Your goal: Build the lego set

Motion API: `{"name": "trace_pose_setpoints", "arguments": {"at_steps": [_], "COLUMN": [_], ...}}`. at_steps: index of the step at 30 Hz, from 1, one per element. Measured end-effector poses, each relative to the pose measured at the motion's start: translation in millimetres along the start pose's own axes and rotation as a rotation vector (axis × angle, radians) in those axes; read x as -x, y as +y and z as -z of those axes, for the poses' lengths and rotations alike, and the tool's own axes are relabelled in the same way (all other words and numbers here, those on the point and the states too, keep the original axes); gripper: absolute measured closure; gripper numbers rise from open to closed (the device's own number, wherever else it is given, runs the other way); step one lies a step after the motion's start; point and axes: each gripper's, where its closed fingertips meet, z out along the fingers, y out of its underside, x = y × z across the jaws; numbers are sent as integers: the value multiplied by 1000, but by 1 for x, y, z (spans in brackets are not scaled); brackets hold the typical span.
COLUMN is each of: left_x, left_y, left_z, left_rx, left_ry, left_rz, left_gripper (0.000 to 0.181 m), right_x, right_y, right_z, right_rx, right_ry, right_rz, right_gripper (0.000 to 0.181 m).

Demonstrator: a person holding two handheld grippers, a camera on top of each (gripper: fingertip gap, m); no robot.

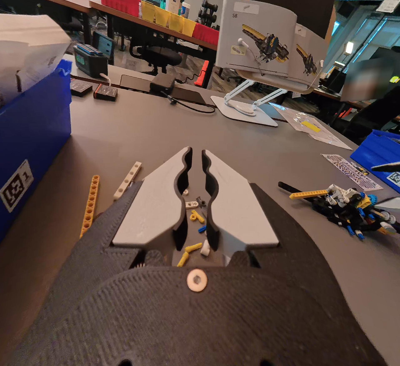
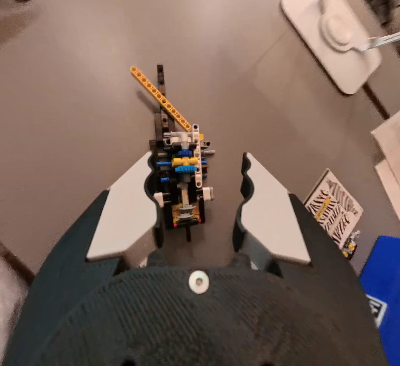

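- Left gripper (image 1: 197, 152): tips are held nearly together, a thin gap left between them; nothing is gripped. It is angled low over the grey table (image 1: 151, 130).
- Small loose pieces (image 1: 195, 215) are seen on the table through the gap between the left fingers: yellow, white, blue and grey bits.
- A long yellow beam (image 1: 91, 204) and a white beam (image 1: 127, 180) are laid flat just left of the left gripper.
- Right gripper (image 2: 197, 156): spread wide, pointed down at the table; nothing is clamped.
- The part-built lego model (image 2: 181, 174) is found on the table between the right fingers, close against the left finger; whether it is touched cannot be told. A yellow beam on it juts away at a slant.
- In the left wrist view the same model (image 1: 346, 206) is seen well to the right.
- An instruction booklet (image 1: 259, 37) is propped on a white stand (image 1: 244, 113) at the far side.
- Blue bin (image 1: 34, 126) at left; a sticker sheet (image 2: 333, 210) lies right of the right gripper.
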Motion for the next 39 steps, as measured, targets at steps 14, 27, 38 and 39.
{"name": "trace_pose_setpoints", "arguments": {"at_steps": [14, 27, 38, 39], "left_x": [-37, -74, -201, -214], "left_y": [5, 6, 0, -1], "left_z": [-8, -11, 12, 17], "left_rx": [17, 7, -11, -16], "left_ry": [110, 252, 762, 804], "left_rz": [19, 100, 398, 416], "left_gripper": [174, 170, 142, 140], "right_x": [29, 45, 53, 55], "right_y": [50, -28, -103, -104], "right_z": [-44, -4, 130, 132], "right_rx": [486, -138, -1016, -1025], "right_ry": [-372, -636, -1297, -1297], "right_rz": [41, -425, -720, -719], "right_gripper": [107, 110, 111, 111]}}
